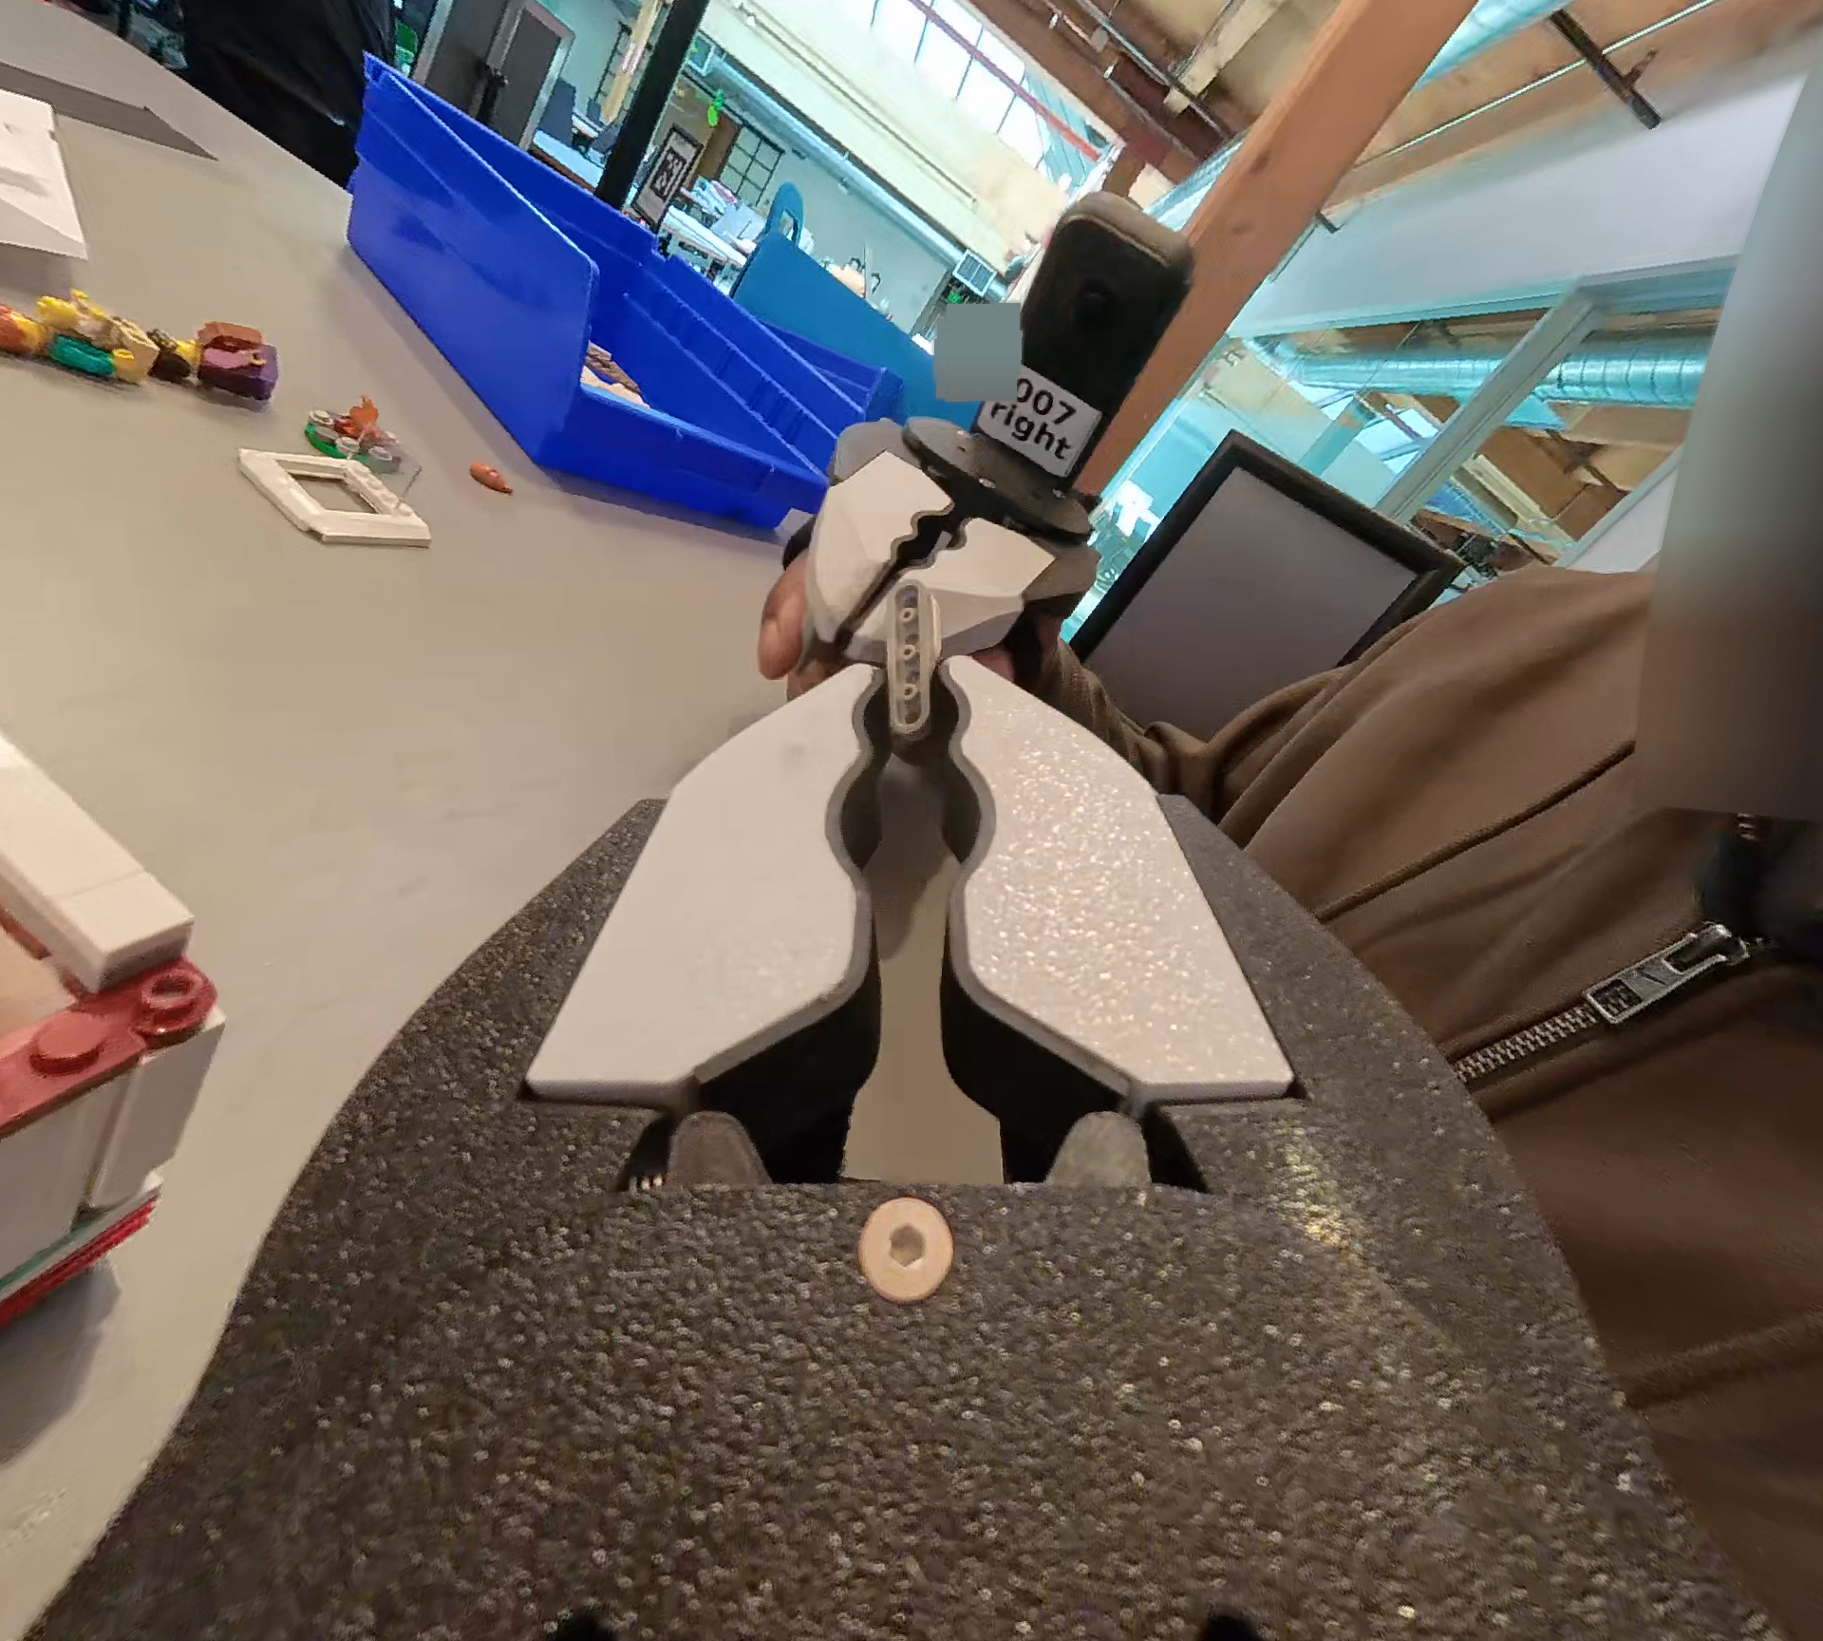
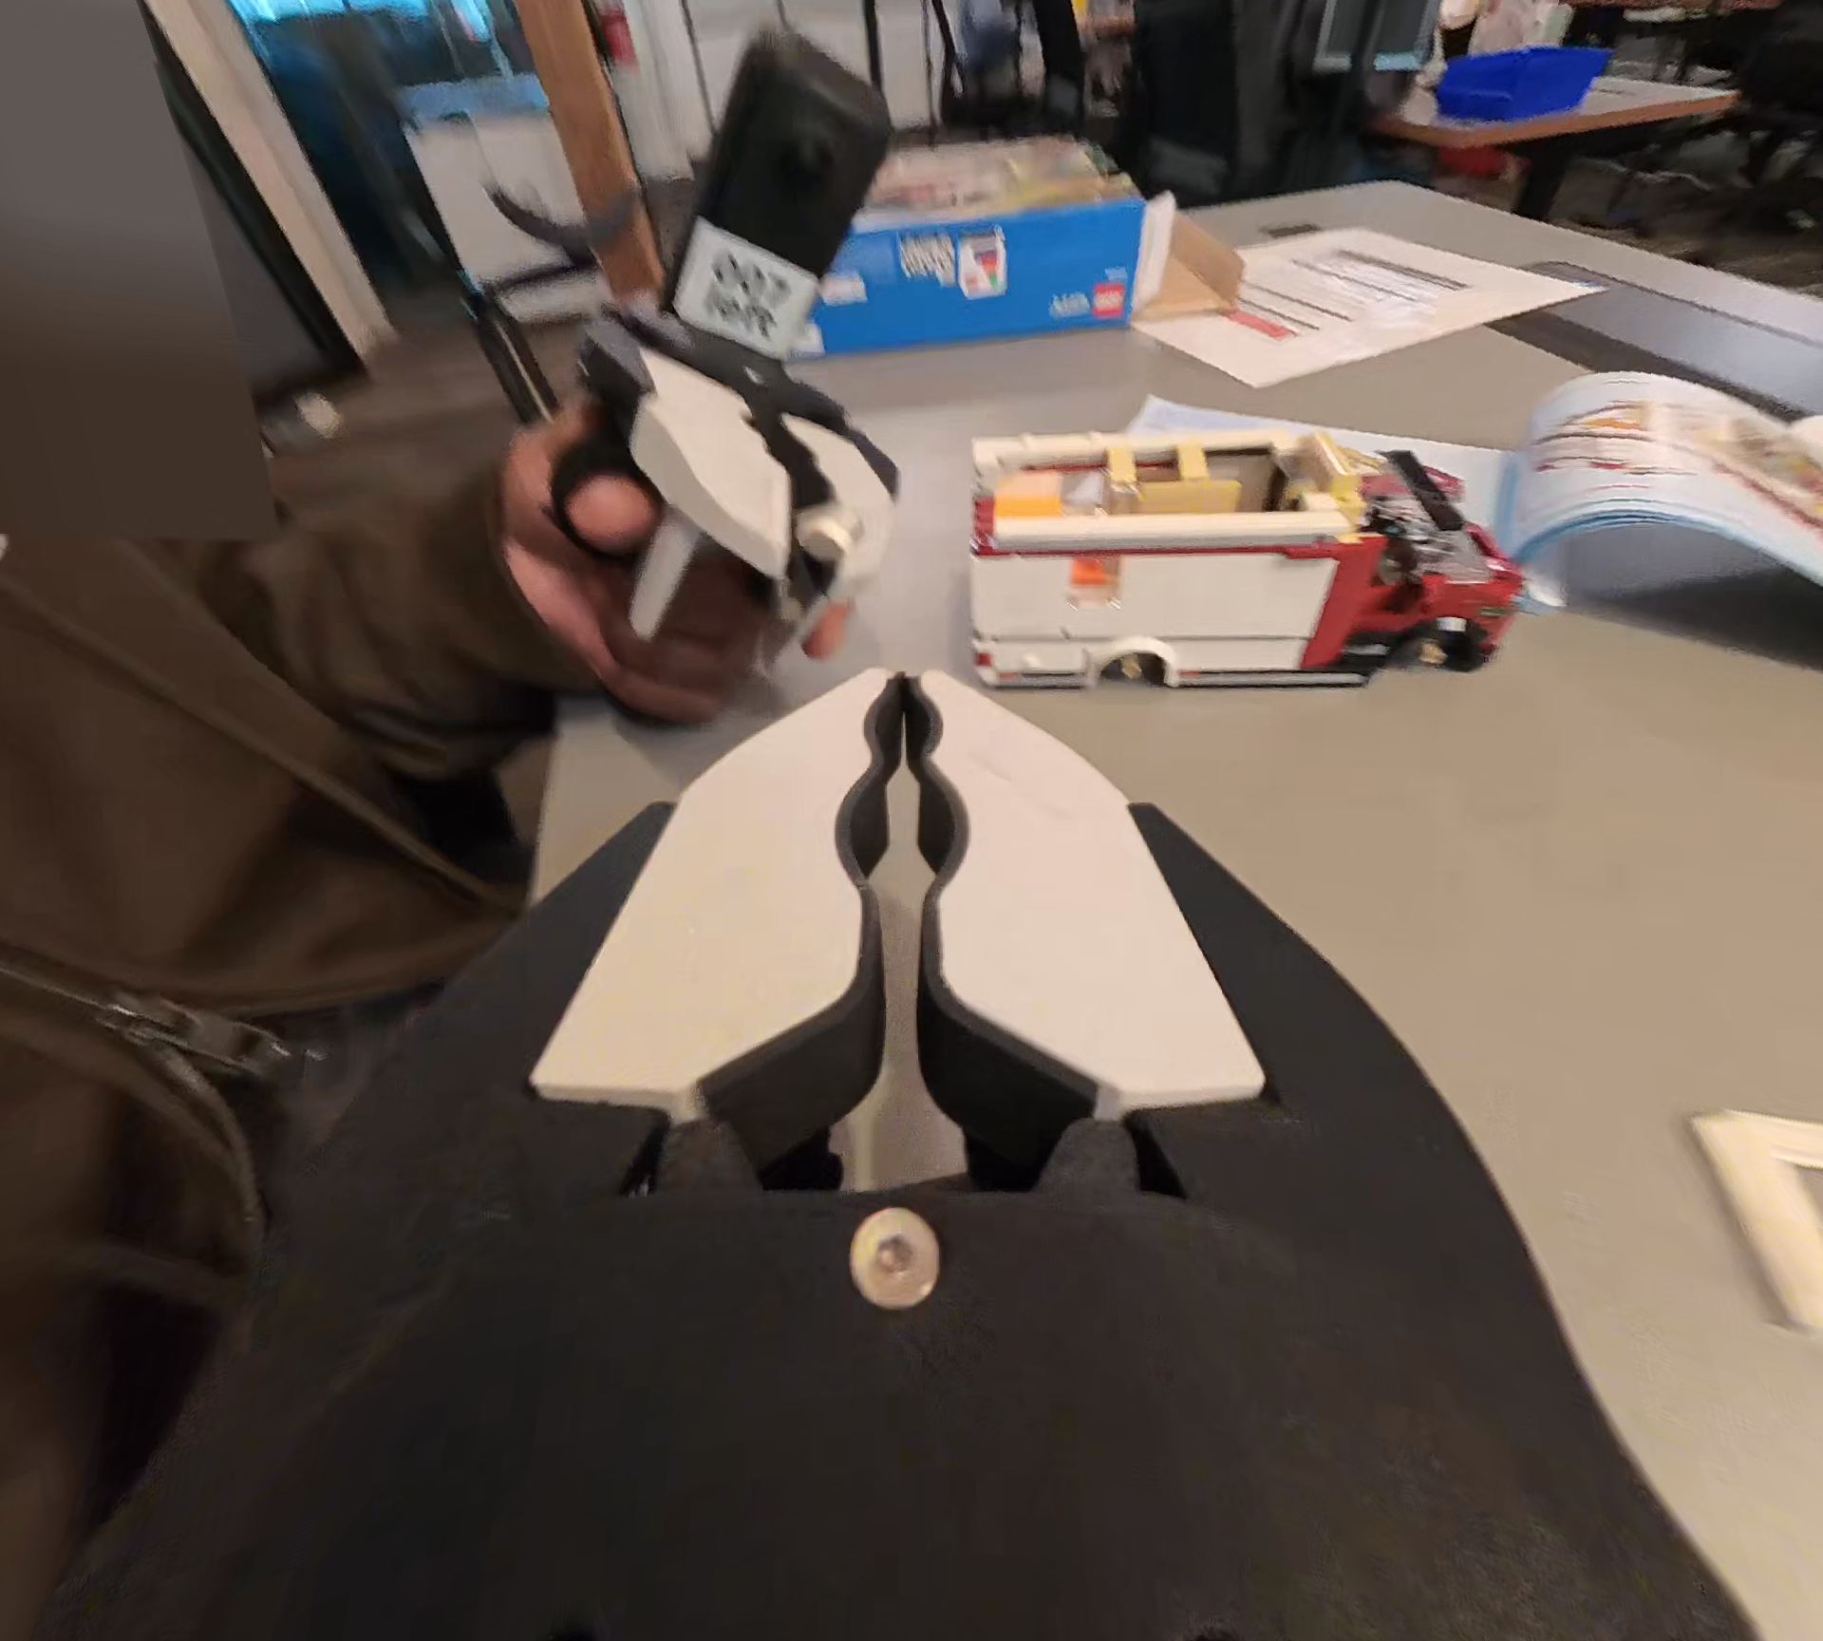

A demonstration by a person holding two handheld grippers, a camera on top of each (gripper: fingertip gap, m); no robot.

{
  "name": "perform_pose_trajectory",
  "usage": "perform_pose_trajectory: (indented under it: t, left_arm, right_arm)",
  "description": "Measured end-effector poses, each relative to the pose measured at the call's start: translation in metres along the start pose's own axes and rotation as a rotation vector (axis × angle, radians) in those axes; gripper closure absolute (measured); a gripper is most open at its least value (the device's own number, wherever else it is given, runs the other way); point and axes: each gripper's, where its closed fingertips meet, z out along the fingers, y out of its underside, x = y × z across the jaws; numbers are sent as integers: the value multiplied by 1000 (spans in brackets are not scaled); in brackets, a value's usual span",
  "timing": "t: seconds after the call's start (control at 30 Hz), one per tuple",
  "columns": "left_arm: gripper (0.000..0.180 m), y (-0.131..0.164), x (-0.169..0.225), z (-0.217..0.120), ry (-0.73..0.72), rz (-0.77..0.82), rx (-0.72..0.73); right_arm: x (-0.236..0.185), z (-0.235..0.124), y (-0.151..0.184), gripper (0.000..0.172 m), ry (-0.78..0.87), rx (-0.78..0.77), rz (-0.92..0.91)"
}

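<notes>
Left gripper, its grey fingers nearly together, pinches the lower end of a small pale grey plastic plate with a row of holes; that plate stands upright in the air above the table edge, its top touching or just before the right gripper, which I cannot settle. Right gripper's jaws are pressed together, with nothing between them in its own view.

Broad flat grey table carries a blue plastic bin and a long white and red toy brick fire truck. An open instruction booklet lies beside the truck. Nearer lies a white brick window frame, and beside it a tiny orange piece.
</notes>
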Motion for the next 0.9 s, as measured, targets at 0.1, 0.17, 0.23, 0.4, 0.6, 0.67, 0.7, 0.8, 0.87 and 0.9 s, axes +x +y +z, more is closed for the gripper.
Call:
perform_pose_trajectory:
  t: [0.1, 0.17, 0.23, 0.4, 0.6, 0.67, 0.7, 0.8, 0.87, 0.9]
  left_arm:
    - [173, 2, 0, 3, -5, 17, -16]
    - [173, 3, -1, 4, -29, 56, -26]
    - [173, 4, 0, 7, -47, 118, -31]
    - [173, 9, 5, 11, -125, 336, -80]
    - [173, 15, 9, 13, -163, 479, -132]
    - [173, 16, 9, 13, -167, 491, -139]
    - [173, 16, 10, 13, -166, 484, -141]
    - [173, 19, 10, 13, -150, 428, -161]
    - [173, 21, 12, 13, -114, 347, -169]
    - [173, 22, 14, 14, -89, 303, -168]
  right_arm:
    - [-9, 1, -11, 168, -71, 106, 123]
    - [-11, 2, -14, 163, -86, 127, 171]
    - [-13, 5, -15, 157, -97, 121, 203]
    - [-26, 10, -18, 157, -158, 112, 273]
    - [-31, 10, -17, 163, -190, 111, 311]
    - [-32, 10, -16, 163, -186, 107, 296]
    - [-32, 10, -16, 163, -185, 104, 283]
    - [-33, 10, -14, 163, -179, 79, 230]
    - [-34, 9, -14, 163, -174, 59, 177]
    - [-35, 9, -14, 163, -178, 49, 151]
